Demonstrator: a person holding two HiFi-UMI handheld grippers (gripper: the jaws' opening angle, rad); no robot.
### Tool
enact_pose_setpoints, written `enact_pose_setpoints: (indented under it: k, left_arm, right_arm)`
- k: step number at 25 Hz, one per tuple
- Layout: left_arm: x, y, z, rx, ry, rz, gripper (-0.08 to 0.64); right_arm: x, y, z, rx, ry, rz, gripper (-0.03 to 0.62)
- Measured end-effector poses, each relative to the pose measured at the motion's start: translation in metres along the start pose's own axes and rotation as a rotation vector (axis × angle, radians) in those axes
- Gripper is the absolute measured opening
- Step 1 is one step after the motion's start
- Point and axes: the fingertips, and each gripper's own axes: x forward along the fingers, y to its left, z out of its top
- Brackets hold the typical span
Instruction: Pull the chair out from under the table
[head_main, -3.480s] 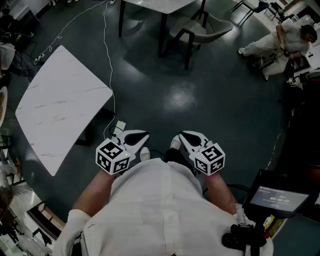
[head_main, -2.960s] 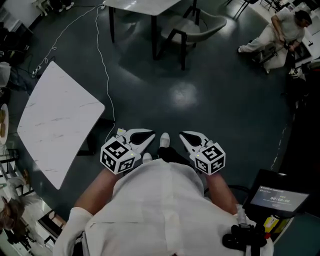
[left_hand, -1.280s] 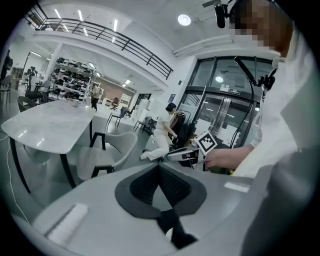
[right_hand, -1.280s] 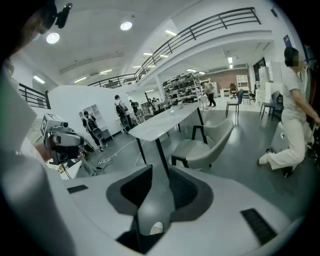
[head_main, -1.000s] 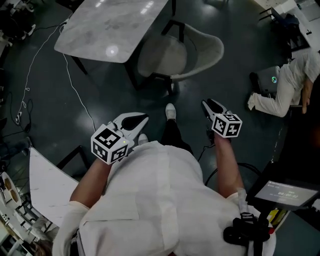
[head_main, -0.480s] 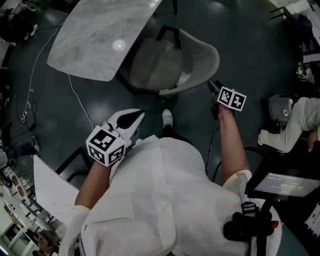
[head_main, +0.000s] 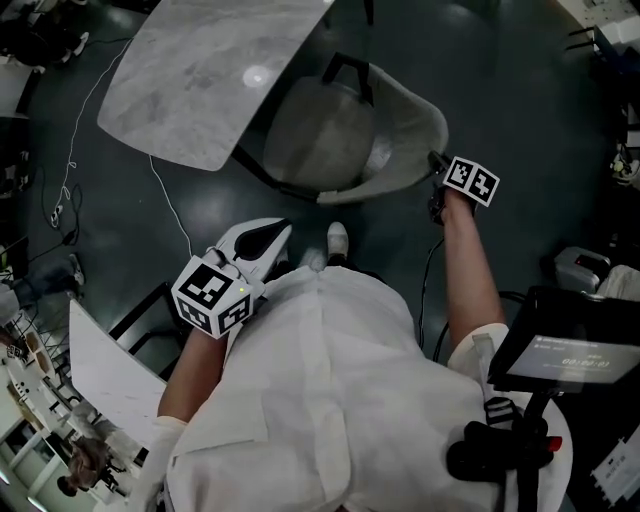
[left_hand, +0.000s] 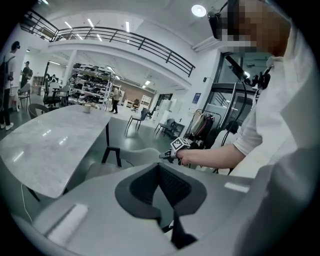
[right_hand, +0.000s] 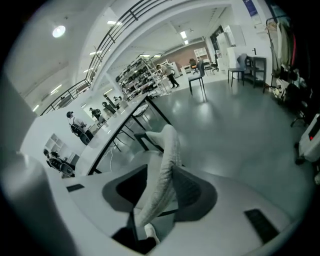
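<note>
chair sat half under table, at 12 o'clock; right gripper jaws, just opened, straddled its backrest rim for pulling; left gripper closed, empty.

The chair stood in front of you, its seat partly under the bench. Your right claw was at the chair's back edge, with that edge between its jaws, which had just been opening. Your left claw hung nearer you, apart from the chair.
</note>
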Motion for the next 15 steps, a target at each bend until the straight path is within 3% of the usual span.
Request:
enact_pose_setpoints:
  k: [5,9,15]
  left_arm:
    - [-0.003,0.018,0.006,0.009,0.005,0.013,0.008]
    - [-0.006,0.025,0.015,0.010,0.007,0.008,0.008]
    - [-0.008,0.040,0.016,0.009,0.015,0.029,0.008]
  right_arm:
    - [-0.008,-0.011,0.000,-0.019,-0.002,-0.030,0.163]
    - [0.017,-0.020,0.000,0.041,0.026,-0.013,0.184]
    - [0.058,-0.017,0.002,0.036,0.083,-0.022,0.184]
